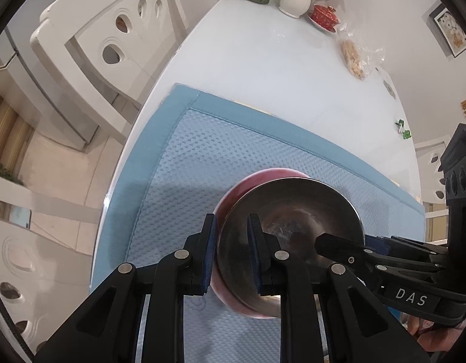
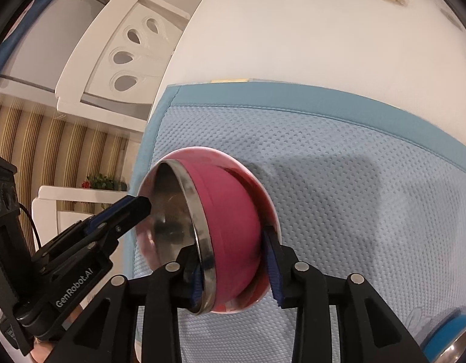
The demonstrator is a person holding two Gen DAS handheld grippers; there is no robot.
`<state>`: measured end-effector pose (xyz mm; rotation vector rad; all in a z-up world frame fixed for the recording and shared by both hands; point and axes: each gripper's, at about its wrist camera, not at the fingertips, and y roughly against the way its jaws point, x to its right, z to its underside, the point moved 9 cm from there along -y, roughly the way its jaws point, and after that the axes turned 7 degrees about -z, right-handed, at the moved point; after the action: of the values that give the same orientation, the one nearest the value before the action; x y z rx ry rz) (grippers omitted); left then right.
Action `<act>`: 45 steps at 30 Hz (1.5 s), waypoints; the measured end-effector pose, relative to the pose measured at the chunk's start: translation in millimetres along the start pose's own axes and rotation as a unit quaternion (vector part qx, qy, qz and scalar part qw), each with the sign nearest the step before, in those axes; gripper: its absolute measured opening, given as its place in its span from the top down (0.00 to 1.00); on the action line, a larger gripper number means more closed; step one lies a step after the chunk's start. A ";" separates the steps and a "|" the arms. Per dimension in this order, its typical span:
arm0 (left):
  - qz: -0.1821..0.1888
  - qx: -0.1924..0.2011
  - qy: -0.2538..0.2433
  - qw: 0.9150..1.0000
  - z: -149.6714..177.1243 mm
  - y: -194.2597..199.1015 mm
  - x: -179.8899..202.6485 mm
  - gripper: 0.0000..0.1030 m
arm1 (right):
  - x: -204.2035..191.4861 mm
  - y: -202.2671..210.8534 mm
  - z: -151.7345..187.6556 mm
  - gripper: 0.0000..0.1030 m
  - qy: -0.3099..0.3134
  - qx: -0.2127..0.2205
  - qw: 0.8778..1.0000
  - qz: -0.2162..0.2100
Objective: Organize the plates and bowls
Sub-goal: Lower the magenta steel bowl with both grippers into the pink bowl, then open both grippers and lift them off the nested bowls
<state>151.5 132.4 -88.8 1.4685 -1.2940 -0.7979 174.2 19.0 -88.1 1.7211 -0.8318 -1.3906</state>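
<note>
Black left gripper (image 1: pixel 231 252) clamps the steel rim of the pink bowl (image 2: pixel 233 211), tilted over the blue mat (image 2: pixel 338 181). Right gripper (image 2: pixel 237 269) straddles the opposite wall, pads loosened. Beyond the mat's border, white table (image 1: pixel 278 69) lies open.

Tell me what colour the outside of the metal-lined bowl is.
Deep pink, almost magenta. The bowl shows it best in the right wrist view.
</note>
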 end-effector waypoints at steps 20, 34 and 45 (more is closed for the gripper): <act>-0.010 0.000 0.019 1.000 -1.5 12.2 -15.8 0.82 | -6.2 13.7 -0.7 0.65 0.025 0.009 1.000 0.012; -0.059 -0.003 0.016 0.998 18.1 44.5 -11.9 0.80 | -11.0 48.6 26.8 0.65 0.019 0.012 1.000 -0.011; -0.064 -0.017 0.007 0.998 54.5 60.4 12.3 0.77 | -2.9 67.5 67.7 0.65 0.030 0.001 1.000 -0.009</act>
<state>84.5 110.3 -46.5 1.5381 -1.1801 -0.8881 105.6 -22.9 -36.4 1.7667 -0.7864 -1.3425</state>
